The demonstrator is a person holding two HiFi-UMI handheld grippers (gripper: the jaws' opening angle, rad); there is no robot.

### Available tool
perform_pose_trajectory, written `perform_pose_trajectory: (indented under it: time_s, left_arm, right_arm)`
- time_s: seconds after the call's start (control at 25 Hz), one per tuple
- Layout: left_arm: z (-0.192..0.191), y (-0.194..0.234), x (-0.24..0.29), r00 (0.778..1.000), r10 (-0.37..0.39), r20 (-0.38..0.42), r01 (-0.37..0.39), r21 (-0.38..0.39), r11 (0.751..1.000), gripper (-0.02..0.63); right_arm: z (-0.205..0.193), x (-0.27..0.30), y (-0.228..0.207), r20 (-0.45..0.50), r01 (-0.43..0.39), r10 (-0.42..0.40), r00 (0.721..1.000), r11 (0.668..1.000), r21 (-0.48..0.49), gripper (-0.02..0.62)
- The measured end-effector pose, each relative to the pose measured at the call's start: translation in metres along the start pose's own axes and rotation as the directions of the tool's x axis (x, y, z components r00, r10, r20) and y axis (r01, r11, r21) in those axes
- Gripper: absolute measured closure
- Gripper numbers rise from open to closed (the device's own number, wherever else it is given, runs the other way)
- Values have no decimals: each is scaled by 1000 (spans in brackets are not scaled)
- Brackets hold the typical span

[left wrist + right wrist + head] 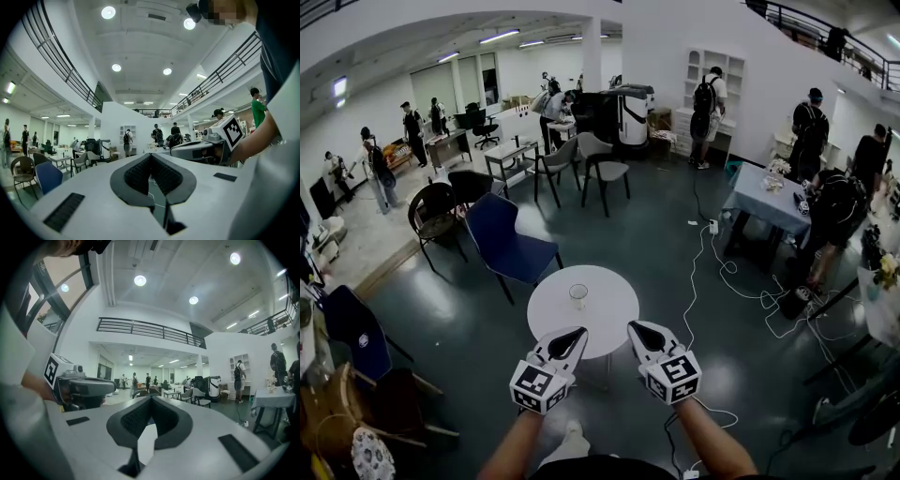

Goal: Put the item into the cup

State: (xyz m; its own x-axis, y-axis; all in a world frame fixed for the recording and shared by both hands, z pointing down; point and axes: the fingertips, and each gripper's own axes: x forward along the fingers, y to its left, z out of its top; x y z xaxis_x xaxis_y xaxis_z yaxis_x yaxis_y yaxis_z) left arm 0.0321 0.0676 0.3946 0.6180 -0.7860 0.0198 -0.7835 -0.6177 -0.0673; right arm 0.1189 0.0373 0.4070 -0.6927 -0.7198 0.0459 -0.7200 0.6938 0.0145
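Left gripper (151, 157) fingers together, empty; right gripper (180, 150) alongside at right; blue chair (47, 177) lower left.

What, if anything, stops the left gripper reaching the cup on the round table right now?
Seemingly nothing, so yes: the cup stands alone on the round white table, just ahead of the left gripper, with nothing between them. Its jaws are shut, so grasping would need them opened first.

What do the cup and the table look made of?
Cup: clear glass or plastic, glossy; the white surface behind it shows through its wall. Which of the two, I cannot tell.
Table: smooth, even white top with no grain, probably laminate or painted board.
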Motion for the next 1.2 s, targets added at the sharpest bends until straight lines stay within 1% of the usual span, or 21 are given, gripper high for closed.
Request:
perform_pose_trajectory:
  time_s: [0.24,0.52,0.84,1.2]
  left_arm:
    - [2,-12,2,1000,8,-12,-8,1,1000,589]
    - [14,-11,0,1000,12,-9,-12,-3,1000,589]
    - [13,1,-18,1000,13,-4,-13,-13,1000,589]
    - [18,18,-50,1000,3,-3,-3,-29,1000,589]
  right_arm:
    - [0,-11,-7,-2,-4,4,1000,1000,8,580]
    - [13,-11,-6,6,-8,8,1000,1000,14,580]
    - [15,-1,15,4,-21,21,1000,1000,6,580]
    - [22,6,49,-8,-8,8,1000,1000,6,580]
